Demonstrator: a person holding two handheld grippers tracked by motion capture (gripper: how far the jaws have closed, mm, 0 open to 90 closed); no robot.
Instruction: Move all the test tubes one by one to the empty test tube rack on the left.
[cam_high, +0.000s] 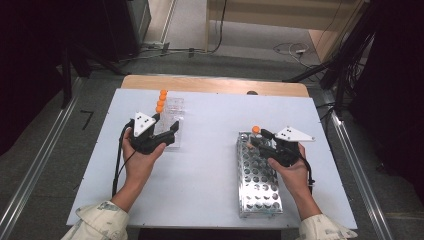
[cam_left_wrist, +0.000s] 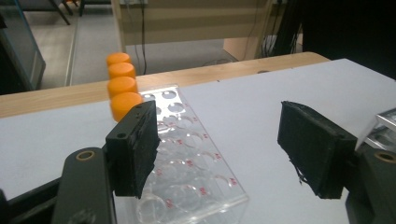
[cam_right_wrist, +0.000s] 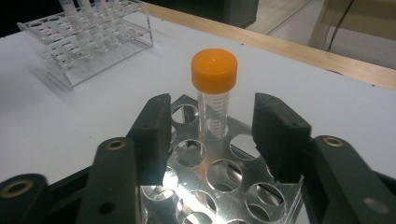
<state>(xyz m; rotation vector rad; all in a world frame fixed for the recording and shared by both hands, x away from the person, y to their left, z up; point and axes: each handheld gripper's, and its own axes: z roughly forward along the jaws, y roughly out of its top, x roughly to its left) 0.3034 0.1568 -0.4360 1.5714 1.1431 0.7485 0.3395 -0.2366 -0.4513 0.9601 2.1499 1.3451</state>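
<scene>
From the high view, the left tongs (cam_high: 167, 126) hang over the near end of the clear rack (cam_high: 172, 122), whose far end carries a row of orange-capped tubes (cam_high: 161, 101). The right tongs (cam_high: 256, 139) sit at the far end of the metal rack (cam_high: 257, 175), right by a lone orange-capped tube (cam_high: 256, 130) standing in a far corner hole. Both racks lie well apart on the white desk (cam_high: 210, 150). If either hand drifts sideways here, I reckon a rack could skid on that smooth top.

In the left gripper view, the left tongs (cam_left_wrist: 217, 149) are spread, nothing between the pads, with the clear rack (cam_left_wrist: 187, 163) below and the four capped tubes (cam_left_wrist: 122, 86) beyond the left jaw. That jaw is close to the nearest cap; pushing forward carelessly could knock it or tip the light plastic rack.

In the right gripper view, the right tongs (cam_right_wrist: 210, 135) stand either side of the tube (cam_right_wrist: 214, 100), spread with a gap on both sides, not pinching it. The tube stands upright in the metal rack (cam_right_wrist: 219, 172). It sits nearer the left pad, so an off-centre squeeze might lean it against the hole's edge and jam it, and a grip taken low on the slick wall could slip on lifting.
</scene>
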